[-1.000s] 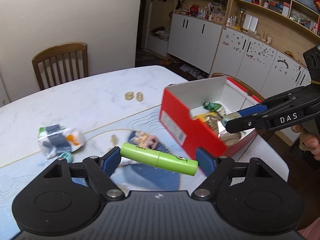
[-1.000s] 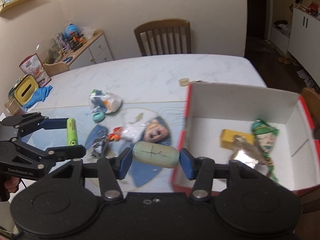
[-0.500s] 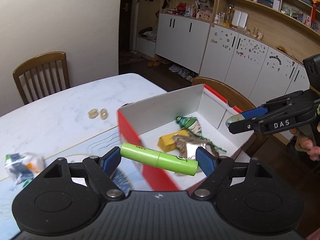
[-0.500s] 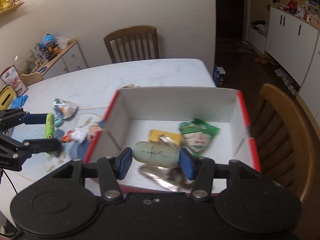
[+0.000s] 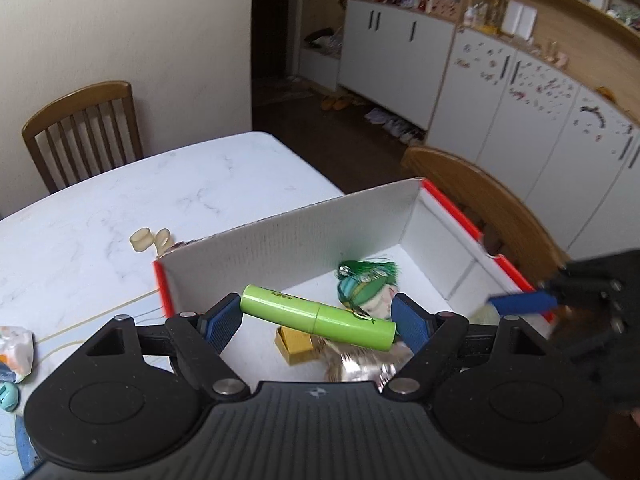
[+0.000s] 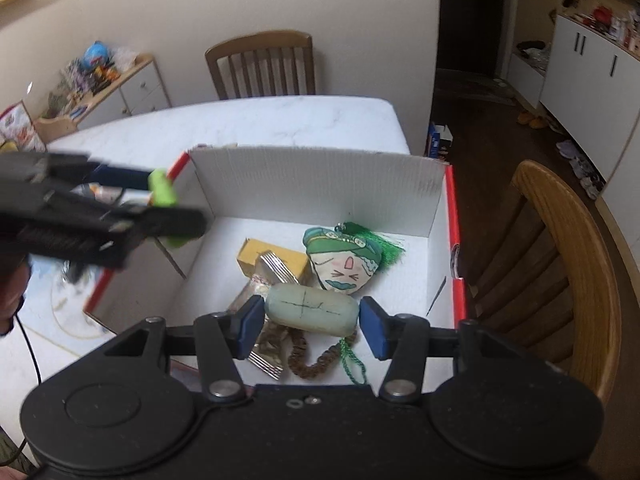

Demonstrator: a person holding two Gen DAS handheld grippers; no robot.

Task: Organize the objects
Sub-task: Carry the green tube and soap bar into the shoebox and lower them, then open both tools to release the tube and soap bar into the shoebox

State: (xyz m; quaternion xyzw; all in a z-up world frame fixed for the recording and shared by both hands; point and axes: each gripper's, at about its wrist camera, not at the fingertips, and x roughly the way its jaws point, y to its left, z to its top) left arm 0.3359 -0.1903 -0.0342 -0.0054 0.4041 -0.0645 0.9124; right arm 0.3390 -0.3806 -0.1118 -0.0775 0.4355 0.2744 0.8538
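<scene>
My left gripper (image 5: 318, 316) is shut end to end on a bright green tube (image 5: 316, 316) and hangs over the open red-and-white box (image 5: 300, 240). My right gripper (image 6: 310, 316) is shut on a pale green oval lump (image 6: 310, 309), also above the box (image 6: 320, 184). On the box floor lie a small yellow carton (image 6: 256, 254), a silver foil wrapper (image 6: 276, 268), a green-haired face pouch (image 6: 344, 260) and a brown braided cord (image 6: 304, 360). The right wrist view shows the left gripper (image 6: 160, 200) with its tube at the box's left wall. One blue finger (image 5: 520, 303) of the right gripper shows in the left wrist view.
The box sits at the corner of a white marble table (image 5: 200, 184). Two beige rings (image 5: 150, 239) lie beyond it, and a wrapped packet (image 5: 16, 344) lies to the left. Wooden chairs stand at the far side (image 6: 260, 64) and close beside the box (image 6: 560, 260).
Both grippers have travelled from over the printed mat to above the open box, each still carrying its item. The loose items on the mat have slid out of view to the left.
</scene>
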